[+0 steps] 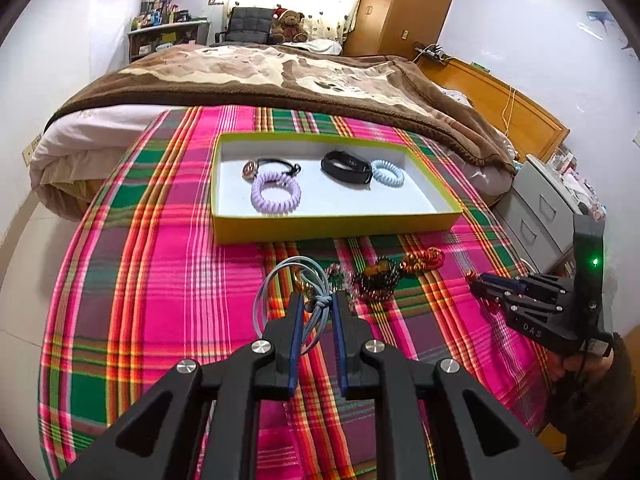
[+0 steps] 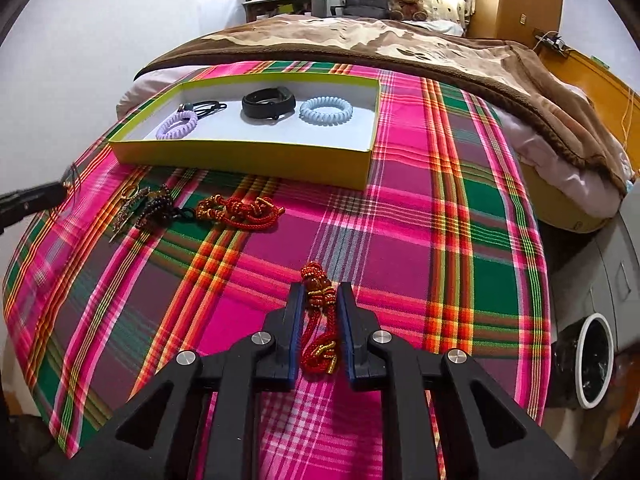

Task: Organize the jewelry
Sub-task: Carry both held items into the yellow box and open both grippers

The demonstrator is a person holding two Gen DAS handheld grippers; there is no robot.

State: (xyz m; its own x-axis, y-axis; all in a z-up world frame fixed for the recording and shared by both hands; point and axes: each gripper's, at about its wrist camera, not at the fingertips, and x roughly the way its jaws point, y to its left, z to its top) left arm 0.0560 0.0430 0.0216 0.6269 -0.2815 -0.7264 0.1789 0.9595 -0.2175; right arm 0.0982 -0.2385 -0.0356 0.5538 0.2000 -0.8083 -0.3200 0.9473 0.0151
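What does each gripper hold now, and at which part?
Left gripper: the light blue cord bracelet, near its knot. Right gripper: the red and gold cord bracelet, at its beaded upper part.

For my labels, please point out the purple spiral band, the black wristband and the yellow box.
purple spiral band (image 1: pixel 276 192), left wrist view, on its left coil.
black wristband (image 1: pixel 347 168), left wrist view, on its front strap.
yellow box (image 1: pixel 332 226), left wrist view, on its near outer wall.

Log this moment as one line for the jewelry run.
left claw: shut on blue cord bracelet | right claw: around red cord bracelet | yellow box: four pieces inside
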